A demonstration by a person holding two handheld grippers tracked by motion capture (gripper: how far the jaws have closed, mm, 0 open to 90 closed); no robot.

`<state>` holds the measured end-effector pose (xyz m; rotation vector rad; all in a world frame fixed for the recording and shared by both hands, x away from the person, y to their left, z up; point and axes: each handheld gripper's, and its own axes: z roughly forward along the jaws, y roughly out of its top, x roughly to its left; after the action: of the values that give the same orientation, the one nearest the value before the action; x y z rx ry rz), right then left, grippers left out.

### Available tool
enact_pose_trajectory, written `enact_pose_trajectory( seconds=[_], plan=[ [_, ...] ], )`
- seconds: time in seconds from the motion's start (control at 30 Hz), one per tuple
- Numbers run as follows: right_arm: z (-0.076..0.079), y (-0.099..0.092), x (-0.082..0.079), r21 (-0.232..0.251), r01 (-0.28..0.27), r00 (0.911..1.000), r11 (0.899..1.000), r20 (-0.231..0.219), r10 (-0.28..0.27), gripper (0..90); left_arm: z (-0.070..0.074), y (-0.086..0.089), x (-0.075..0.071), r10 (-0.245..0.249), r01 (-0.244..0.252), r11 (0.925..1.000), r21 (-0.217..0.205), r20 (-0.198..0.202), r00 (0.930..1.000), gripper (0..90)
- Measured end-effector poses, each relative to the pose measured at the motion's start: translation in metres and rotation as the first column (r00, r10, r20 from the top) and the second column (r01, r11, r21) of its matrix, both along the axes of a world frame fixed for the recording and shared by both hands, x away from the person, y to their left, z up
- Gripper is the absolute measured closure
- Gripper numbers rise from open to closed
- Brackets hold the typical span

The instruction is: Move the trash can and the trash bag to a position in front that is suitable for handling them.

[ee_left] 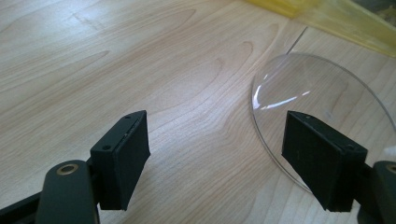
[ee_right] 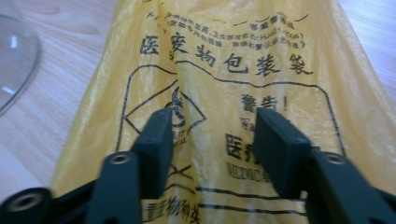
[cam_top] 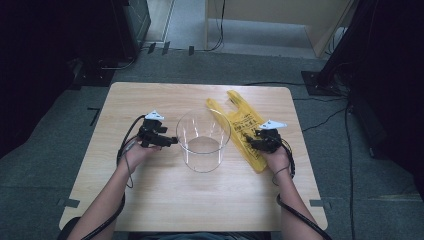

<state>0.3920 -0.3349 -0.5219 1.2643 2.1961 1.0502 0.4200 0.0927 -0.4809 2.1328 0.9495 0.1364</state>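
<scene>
The right gripper view shows black print on the crinkled yellow bag. The right gripper stands half-open over it, gripping nothing. The left gripper gapes wide beside the round clear container on the wooden desk.

yellow plastic bag with black print, large Chinese line 医疗物包装袋 partly legible, 警告! beneath it, Latin word starting "MEDICAL", diamond hazard sign at left, smaller lines too blurred to read

This looks like a lab or recording room: a small wooden bench stands alone on grey carpet, black cables trail over the floor, dark equipment stands flank it left and right, and pale wooden furniture stands at the far side.
</scene>
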Motion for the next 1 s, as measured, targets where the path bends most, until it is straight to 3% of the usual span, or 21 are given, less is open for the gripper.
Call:
enact_pose_trajectory(
  seconds=[0.13,0.27,0.37,0.5,0.7,0.8,0.83,1.0],
  plan=[
    [0.0,0.003,-0.002,0.007,-0.014,0.9999,1.0,0.006,0.014,66.8,0.001,0.0,0.0,-0.002,0.002,1.0,-0.004,0.006,1.0,22.5],
    [0.001,0.006,-0.005,0.014,0.009,0.9999,1.0,-0.007,-0.009,82.7,0.003,0.001,0.0,-0.008,0.008,1.0,-0.002,0.007,0.9999,24.8],
    [0.003,0.008,-0.005,0.007,0.007,0.9996,1.0,-0.026,-0.007,87.8,0.003,0.001,-0.001,-0.013,0.013,0.9999,0.002,0.013,0.9998,26.4],
    [0.007,0.008,-0.004,-0.01,0.007,0.999,1.0,-0.044,-0.007,89.6,0.005,0.003,-0.001,-0.019,0.019,0.9998,-0.005,0.018,0.9996,26.4],
    [0.016,0.007,-0.002,0.029,0.013,0.9985,0.999,-0.054,-0.012,89.7,0.007,0.003,-0.001,-0.021,0.021,0.9998,-0.004,0.018,0.9996,26.4],
    [0.021,0.008,-0.002,0.053,0.005,0.9979,0.999,-0.064,-0.001,89.7,0.006,0.001,-0.001,-0.015,0.015,0.9997,0.022,0.015,0.9998,26.4],
    [0.024,0.011,-0.001,0.048,-0.012,0.9965,0.999,-0.082,0.016,89.7,0.006,0.001,-0.001,-0.02,0.02,0.9996,0.019,0.009,0.9998,26.3],
    [0.03,0.014,0.0,0.065,-0.017,0.9963,0.998,-0.083,0.023,89.7,0.008,0.001,-0.001,-0.034,0.034,0.9994,0.012,0.009,0.9994,26.3]
  ],
)
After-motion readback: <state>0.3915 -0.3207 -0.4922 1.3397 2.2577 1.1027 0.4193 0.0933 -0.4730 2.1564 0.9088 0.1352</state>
